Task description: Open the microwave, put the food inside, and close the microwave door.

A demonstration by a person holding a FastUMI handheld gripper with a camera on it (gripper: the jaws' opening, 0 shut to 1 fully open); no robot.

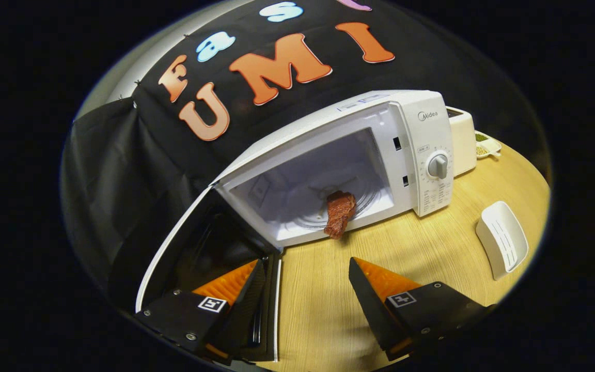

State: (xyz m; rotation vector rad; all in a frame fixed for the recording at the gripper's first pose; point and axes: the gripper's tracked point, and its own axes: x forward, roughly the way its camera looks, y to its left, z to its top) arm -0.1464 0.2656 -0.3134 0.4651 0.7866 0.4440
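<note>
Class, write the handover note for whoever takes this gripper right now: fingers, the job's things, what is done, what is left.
Gripper: open, holding nothing, fingers apart over the wooden table, short of the microwave.
Microwave door: swung open, by one finger.
Food: reddish piece beyond the fingers, inside, at the cavity's front edge, overhanging the sill.
Done: door opened, food placed.
Left: perhaps nudge the food deeper, then close the door.

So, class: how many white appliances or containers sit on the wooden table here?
3. The open microwave lies beyond the gripper, whose jaws stand apart and empty. A white box-shaped appliance stands just behind it. A white tray lies beside the microwave's dial side. More may hide behind.
</note>
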